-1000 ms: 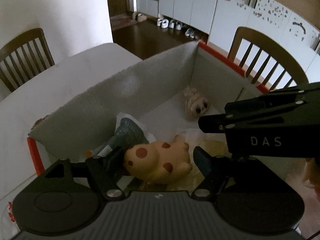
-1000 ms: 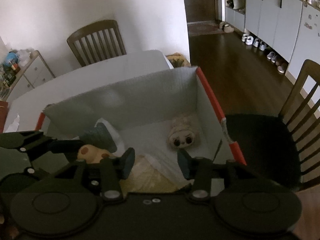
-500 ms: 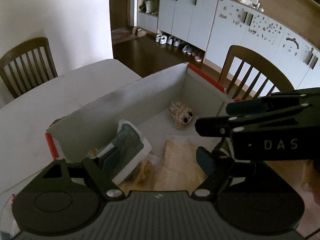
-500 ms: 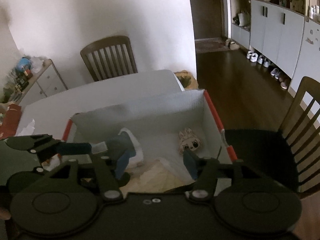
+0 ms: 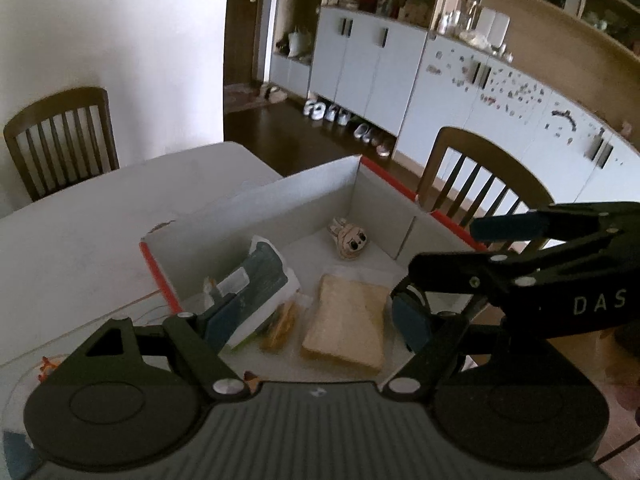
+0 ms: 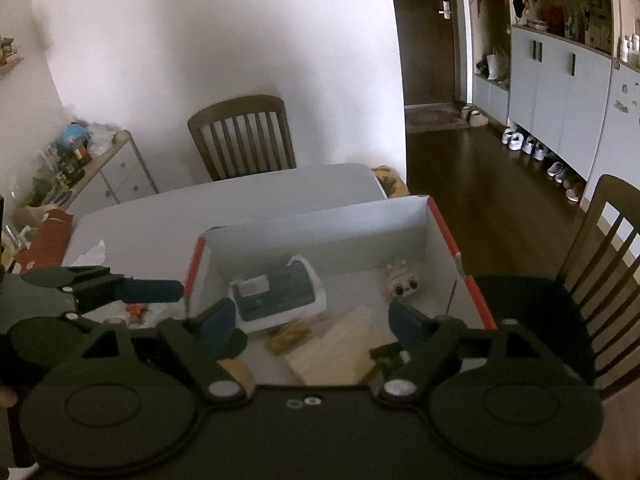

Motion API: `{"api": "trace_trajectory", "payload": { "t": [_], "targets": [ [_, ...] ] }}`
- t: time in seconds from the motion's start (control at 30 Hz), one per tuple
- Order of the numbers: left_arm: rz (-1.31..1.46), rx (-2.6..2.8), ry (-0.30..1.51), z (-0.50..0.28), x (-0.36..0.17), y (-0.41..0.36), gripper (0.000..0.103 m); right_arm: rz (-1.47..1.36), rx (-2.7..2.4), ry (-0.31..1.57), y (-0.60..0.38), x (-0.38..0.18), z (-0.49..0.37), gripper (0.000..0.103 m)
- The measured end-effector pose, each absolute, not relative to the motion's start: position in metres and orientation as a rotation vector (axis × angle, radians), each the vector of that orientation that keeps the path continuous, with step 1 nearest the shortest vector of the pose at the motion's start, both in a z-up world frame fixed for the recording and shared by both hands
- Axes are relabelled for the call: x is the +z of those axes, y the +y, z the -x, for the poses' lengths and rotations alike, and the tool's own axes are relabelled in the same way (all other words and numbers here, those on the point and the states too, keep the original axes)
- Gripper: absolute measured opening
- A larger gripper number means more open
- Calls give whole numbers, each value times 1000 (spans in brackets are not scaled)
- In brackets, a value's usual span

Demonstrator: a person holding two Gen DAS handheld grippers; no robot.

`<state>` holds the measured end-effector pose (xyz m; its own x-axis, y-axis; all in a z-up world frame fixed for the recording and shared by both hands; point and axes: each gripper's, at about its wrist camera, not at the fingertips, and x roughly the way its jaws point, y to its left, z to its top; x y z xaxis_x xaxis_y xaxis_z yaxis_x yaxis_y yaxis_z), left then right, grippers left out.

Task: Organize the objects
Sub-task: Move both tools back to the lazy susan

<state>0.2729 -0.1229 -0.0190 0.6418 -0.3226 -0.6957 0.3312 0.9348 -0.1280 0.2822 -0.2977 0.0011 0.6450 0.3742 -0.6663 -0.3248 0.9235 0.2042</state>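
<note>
Left gripper: we are holding it released, empty, above the box.
Right gripper: jaws just been opening, nothing between.
Risk: we are risking snagging the box wall while reaching back in.

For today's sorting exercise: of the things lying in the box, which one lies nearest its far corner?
The small plush face, alone near the far corner of the box. The blue-and-white packet and the tan slab lie at the near end.

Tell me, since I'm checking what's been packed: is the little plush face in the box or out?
In. The plush face lies on the box floor near its far corner.
</note>
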Motion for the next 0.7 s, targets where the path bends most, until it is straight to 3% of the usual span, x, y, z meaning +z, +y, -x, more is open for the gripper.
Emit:
{"api": "trace_trajectory", "payload": {
  "t": [0.27,0.47,0.57,0.7],
  "targets": [
    [21,-394,760,-236,-10,-83,87,-65,396,736,-273,14,-243,96],
    [40,-387,759,-212,-15,-41,90,-52,393,732,-245,14,-219,97],
    [59,-381,759,-200,-20,-19,103,-58,397,739,-229,10,-210,97],
    [60,-351,753,-188,-25,11,103,-51,396,751,-206,5,-198,97]
  ]
}}
